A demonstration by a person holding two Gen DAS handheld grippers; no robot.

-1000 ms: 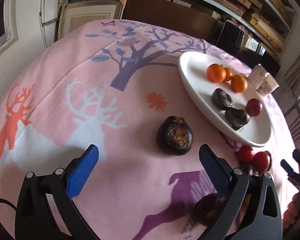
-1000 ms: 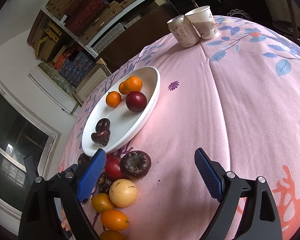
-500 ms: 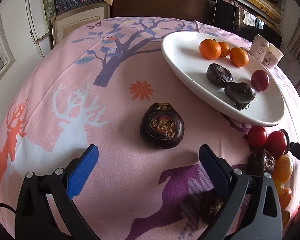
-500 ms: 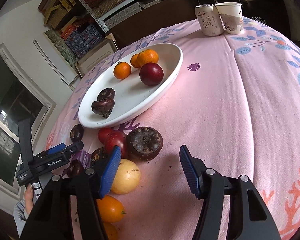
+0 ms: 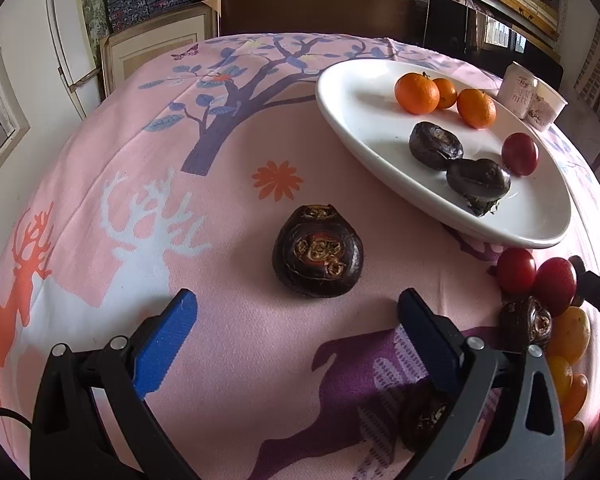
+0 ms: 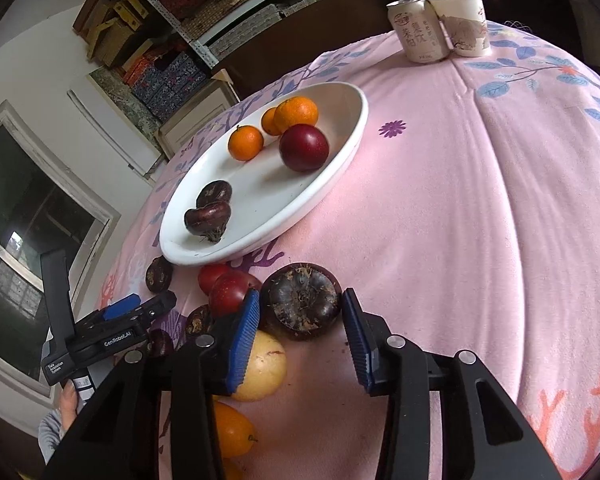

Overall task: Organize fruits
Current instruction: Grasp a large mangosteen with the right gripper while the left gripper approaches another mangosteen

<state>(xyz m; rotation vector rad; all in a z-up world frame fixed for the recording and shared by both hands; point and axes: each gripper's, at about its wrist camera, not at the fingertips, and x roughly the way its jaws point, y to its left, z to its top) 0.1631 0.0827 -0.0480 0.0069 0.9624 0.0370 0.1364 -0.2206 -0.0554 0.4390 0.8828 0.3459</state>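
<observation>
A white plate (image 5: pixel 364 128) (image 6: pixel 340 152) holds three oranges (image 5: pixel 417 93), two dark fruits (image 5: pixel 435 146) and a red plum (image 6: pixel 304 148). My left gripper (image 5: pixel 298 312) is open, just short of a dark round fruit (image 5: pixel 318 255) on the pink cloth. My right gripper (image 6: pixel 300 312) has its blue pads close on both sides of a large dark mangosteen (image 6: pixel 300 300) that rests on the cloth. Beside it lie red plums (image 6: pixel 228 294), a pale yellow fruit (image 6: pixel 262 366) and an orange fruit (image 6: pixel 232 430).
A can (image 6: pixel 416 28) and a paper cup (image 6: pixel 466 24) stand at the table's far edge. Another dark fruit (image 5: pixel 422 414) lies under my left gripper's right finger. The left gripper (image 6: pixel 100 332) shows in the right wrist view. Shelves and a cabinet stand behind the table.
My right gripper moved forward and narrowed its jaws around the mangosteen. My left gripper closed in slightly on the dark round fruit, still open.
</observation>
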